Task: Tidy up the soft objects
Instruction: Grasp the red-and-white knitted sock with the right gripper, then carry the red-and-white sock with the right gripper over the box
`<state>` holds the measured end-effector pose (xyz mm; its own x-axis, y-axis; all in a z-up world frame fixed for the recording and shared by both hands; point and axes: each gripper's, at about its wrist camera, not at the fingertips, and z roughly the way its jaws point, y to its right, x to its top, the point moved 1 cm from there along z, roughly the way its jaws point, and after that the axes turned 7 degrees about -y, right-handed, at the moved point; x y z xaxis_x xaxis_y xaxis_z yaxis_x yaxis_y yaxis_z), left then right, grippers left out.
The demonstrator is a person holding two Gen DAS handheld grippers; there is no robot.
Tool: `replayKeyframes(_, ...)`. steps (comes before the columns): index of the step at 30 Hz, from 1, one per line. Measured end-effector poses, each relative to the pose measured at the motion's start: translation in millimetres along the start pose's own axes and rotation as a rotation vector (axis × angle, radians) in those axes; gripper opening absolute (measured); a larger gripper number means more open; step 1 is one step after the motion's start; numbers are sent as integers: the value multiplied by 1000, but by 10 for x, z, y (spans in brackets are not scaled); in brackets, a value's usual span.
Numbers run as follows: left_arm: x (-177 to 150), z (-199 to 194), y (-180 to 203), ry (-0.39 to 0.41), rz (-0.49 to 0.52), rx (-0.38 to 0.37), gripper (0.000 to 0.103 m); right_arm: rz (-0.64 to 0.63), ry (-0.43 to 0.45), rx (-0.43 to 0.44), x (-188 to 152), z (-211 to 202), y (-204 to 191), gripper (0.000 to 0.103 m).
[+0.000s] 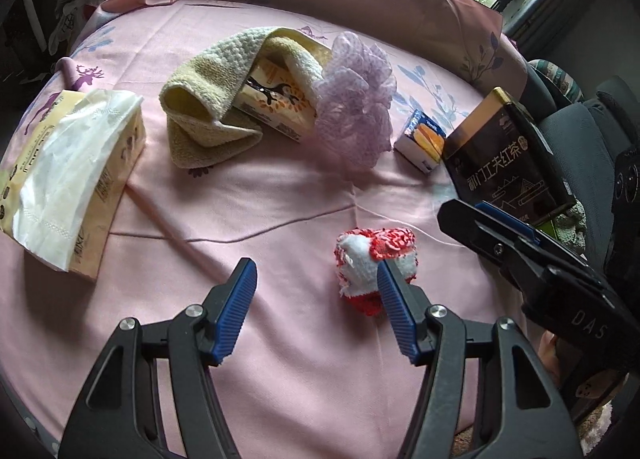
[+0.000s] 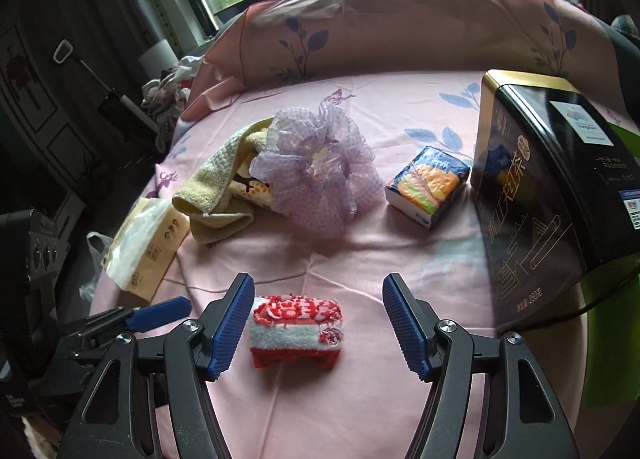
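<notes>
A folded red-and-white cloth (image 2: 296, 329) lies on the pink sheet (image 2: 340, 259) between the fingers of my right gripper (image 2: 319, 289). That gripper is open; the cloth sits close to its left pad and far from the right one. In the left wrist view the same cloth (image 1: 364, 259) lies just behind the right finger of my left gripper (image 1: 316, 273), which is open and holds nothing. A yellow towel (image 1: 204, 107) is draped over a printed tissue pack (image 1: 276, 99), with a purple mesh pouf (image 1: 356, 99) beside them.
An opened tissue pack (image 1: 76, 175) lies at the left. A small tissue packet (image 2: 428, 185) and a black tea tin (image 2: 552, 187) stand at the right. A pink pillow (image 2: 400, 19) runs along the back. The right gripper (image 1: 464, 211) reaches in from the right.
</notes>
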<state>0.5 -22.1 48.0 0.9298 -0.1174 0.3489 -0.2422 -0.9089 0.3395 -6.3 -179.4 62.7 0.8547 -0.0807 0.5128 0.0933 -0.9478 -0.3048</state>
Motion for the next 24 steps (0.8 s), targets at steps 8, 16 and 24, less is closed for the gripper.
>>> replayKeyframes(8, -52, 240, 178, -48, 34, -17, 43, 121, -131, 112, -9, 382, 192, 66)
replayKeyframes(16, -81, 223, 258, 3, 76, -4, 28, 153, -187, 163, -75, 613, 162, 51)
replayKeyframes(24, -59, -257, 745, 212, 162, -85, 26, 104, 32, 84, 16, -222, 143, 50)
